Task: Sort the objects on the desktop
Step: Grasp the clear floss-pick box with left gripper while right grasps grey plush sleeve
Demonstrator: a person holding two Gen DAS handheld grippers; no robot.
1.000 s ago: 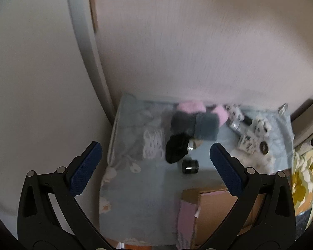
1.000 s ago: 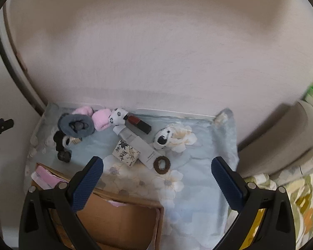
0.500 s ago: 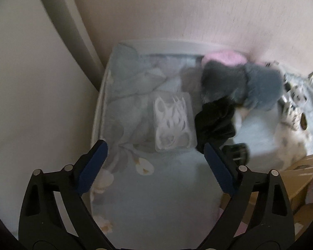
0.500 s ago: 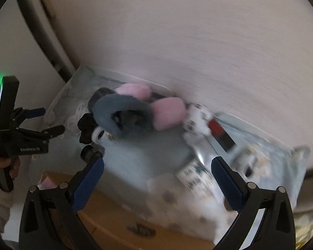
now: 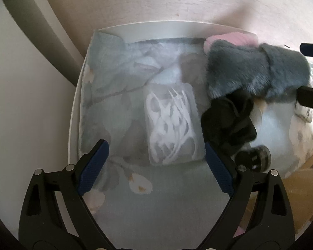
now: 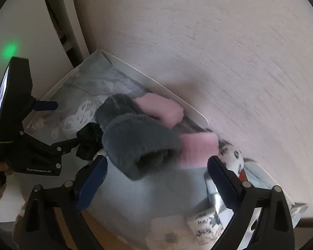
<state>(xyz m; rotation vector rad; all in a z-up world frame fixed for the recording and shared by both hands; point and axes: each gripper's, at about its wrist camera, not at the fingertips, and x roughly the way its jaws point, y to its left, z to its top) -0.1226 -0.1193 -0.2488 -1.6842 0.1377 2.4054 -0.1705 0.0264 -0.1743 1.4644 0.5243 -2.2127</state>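
Our left gripper point(image 5: 155, 162) points steeply down with its blue pads spread wide, gripping nothing; its jaws have narrowed a little in the past second; a clear packet of white floss picks point(image 5: 173, 125) lies flat on the floral cloth point(image 5: 114, 95) just beyond the pads, toward twelve o'clock. At two o'clock from the packet sits a grey furry piece point(image 5: 256, 70), with a black scrunchie point(image 5: 229, 123) below it, at three o'clock from the packet. Our right gripper point(image 6: 156, 179) also stands wide and has just been closing slightly; the grey furry piece lies just beyond its pads, untouched; pink furry pieces point(image 6: 198, 148) sit at one o'clock; a small patterned box point(image 6: 206, 223) at five o'clock.
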